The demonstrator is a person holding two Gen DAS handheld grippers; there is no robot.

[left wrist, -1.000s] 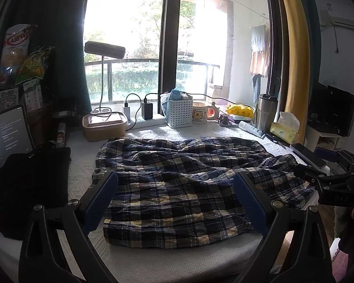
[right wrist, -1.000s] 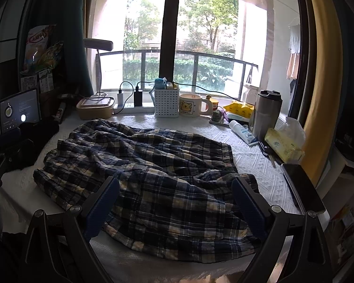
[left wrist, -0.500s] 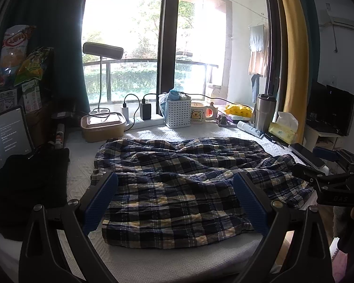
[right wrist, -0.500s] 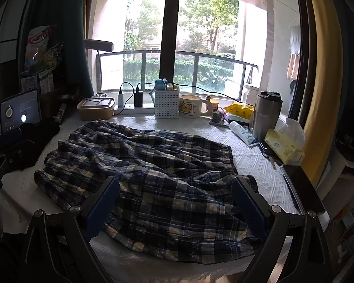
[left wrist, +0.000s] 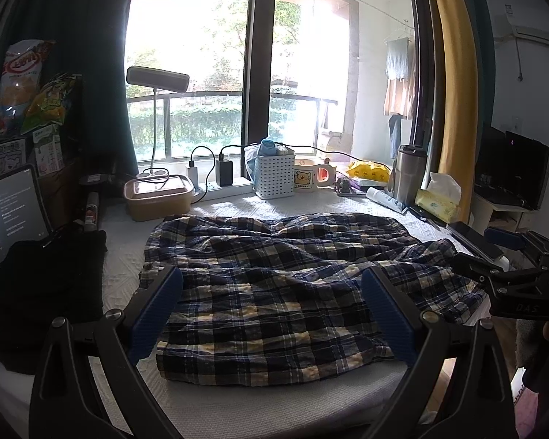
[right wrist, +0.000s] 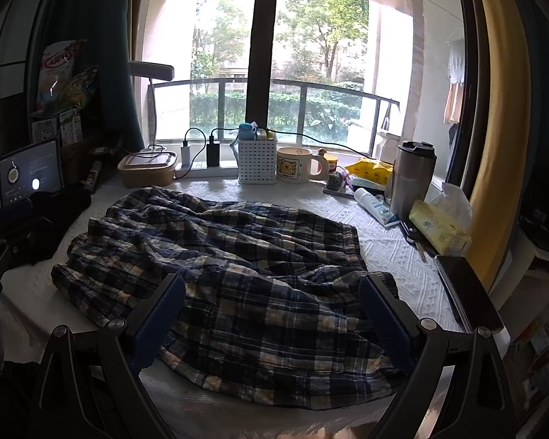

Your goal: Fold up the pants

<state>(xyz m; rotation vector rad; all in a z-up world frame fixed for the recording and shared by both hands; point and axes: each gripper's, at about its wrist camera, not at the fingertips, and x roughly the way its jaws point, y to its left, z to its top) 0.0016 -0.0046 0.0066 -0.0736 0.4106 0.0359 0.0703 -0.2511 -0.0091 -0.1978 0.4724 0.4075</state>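
Across the middle of the worktop [left wrist: 238, 406], the pants [left wrist: 274, 292] are lying spread but rumpled, plaid cloth bunched in ridges, the near hem running close along the front edge. Both claws are hovering just off that front edge, probably so each can come down on a near corner of the cloth. The left claw [left wrist: 271, 314] is gaping wide and gripping nothing, pointing over the left half of the pants; the right claw [right wrist: 271, 318] is likewise spread wide and empty, pointing over the right half. By my reckoning no fold is begun yet. Along the back edge a basket [right wrist: 257, 161], mug [right wrist: 296, 170], flask [right wrist: 411, 179] and tissues [right wrist: 439, 230] are crowding the window side, so folding away from the front edge risks nudging them. A black cloth [left wrist: 44, 292] is sitting at the left edge, just beside the pants, and could get caught up in a careless pinch.
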